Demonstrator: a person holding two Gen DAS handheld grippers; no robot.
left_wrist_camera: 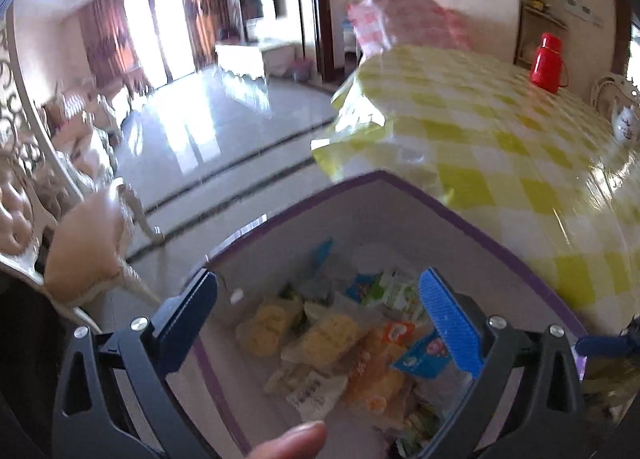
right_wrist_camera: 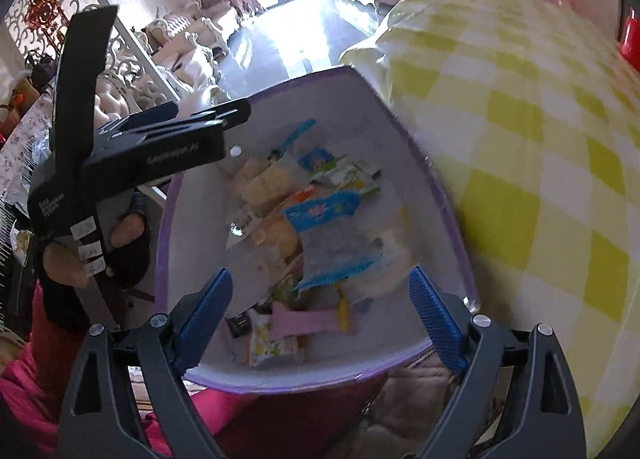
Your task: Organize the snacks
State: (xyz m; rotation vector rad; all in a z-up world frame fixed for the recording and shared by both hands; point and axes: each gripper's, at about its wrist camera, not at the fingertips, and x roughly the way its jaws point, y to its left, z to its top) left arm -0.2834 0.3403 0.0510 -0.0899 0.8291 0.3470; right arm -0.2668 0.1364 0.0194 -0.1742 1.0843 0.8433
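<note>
While ribbed blue pads (right_wrist_camera: 434,315) gape, crinkly snack packets (right_wrist_camera: 320,211) fill purple-rimmed bin (right_wrist_camera: 400,115)

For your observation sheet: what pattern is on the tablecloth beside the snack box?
Yellow-and-white checks on the tablecloth, clearest in the right wrist view.

Both grippers, left gripper (left_wrist_camera: 320,323) and right gripper (right_wrist_camera: 320,315), have dark frames, silver screws and ribbed blue pads; the person wears a pink sleeve (right_wrist_camera: 24,379).
</note>
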